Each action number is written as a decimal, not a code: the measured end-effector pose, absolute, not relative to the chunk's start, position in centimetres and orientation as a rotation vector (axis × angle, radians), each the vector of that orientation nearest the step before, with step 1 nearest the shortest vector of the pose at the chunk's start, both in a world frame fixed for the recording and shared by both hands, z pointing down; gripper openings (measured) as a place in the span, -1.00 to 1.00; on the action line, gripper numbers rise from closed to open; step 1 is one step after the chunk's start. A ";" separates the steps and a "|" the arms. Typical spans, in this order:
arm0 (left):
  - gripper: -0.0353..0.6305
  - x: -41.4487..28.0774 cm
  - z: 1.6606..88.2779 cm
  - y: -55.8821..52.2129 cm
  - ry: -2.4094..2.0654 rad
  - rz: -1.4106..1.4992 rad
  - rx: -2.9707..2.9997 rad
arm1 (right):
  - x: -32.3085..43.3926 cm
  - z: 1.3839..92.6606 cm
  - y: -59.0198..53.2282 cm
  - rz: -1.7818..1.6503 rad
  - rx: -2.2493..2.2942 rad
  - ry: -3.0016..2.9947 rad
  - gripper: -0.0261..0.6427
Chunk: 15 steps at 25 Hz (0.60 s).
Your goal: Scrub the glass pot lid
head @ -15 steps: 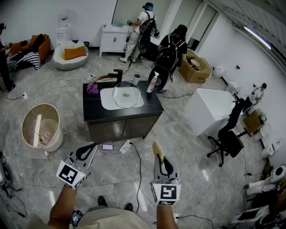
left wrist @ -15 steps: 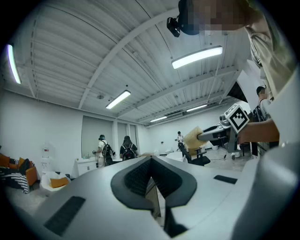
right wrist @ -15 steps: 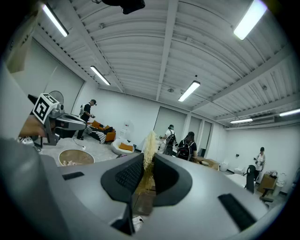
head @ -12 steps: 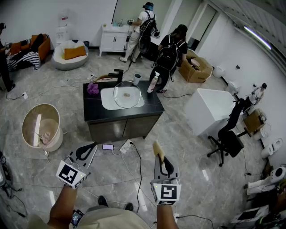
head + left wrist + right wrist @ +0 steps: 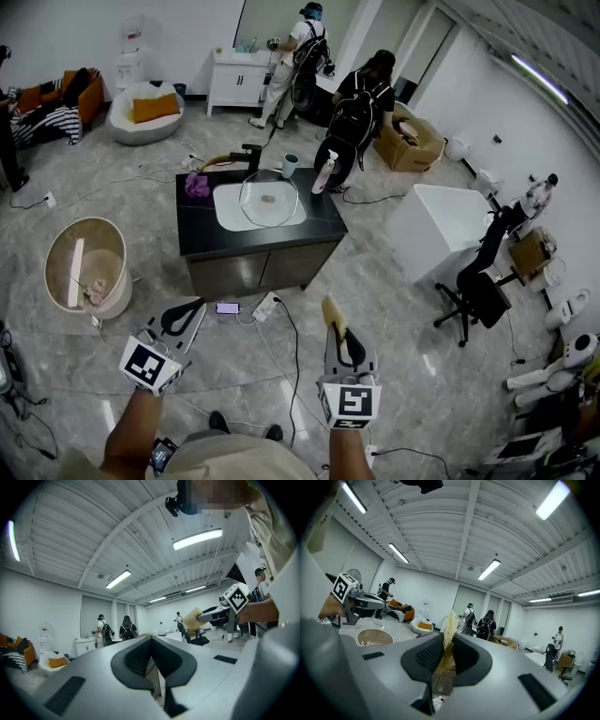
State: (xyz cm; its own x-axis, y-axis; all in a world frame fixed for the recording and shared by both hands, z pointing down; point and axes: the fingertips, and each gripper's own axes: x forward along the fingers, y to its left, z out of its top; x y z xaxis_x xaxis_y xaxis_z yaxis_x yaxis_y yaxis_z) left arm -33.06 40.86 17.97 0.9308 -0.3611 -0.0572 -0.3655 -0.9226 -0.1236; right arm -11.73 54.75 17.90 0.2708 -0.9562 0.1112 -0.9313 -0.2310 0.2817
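In the head view the glass pot lid (image 5: 270,199) lies over the white basin (image 5: 228,210) set in the black sink counter (image 5: 202,240). The person stands well back from that counter with both tools held low, so scrubbing looks not yet begun. The left gripper view shows the left gripper (image 5: 151,657) with its jaws pressed together on nothing, likely kept free to steady the lid. In the right gripper view the right gripper (image 5: 443,658) is clamped on a yellow sponge (image 5: 450,620), which sticks out past the jaw tips toward the counter as the scrubbing face.
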 end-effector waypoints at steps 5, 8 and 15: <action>-0.85 -33.9 18.2 40.0 0.540 0.067 -2.968 | -12.8 17.8 54.0 -0.096 2.294 -1.772 -0.74; -0.85 -34.1 18.5 39.5 0.532 0.070 -2.978 | -13.4 17.8 53.5 -0.094 2.294 -1.784 -0.73; -0.85 -33.1 20.1 38.0 0.558 0.062 -2.996 | -11.6 18.3 51.2 -0.090 2.266 -1.791 -0.73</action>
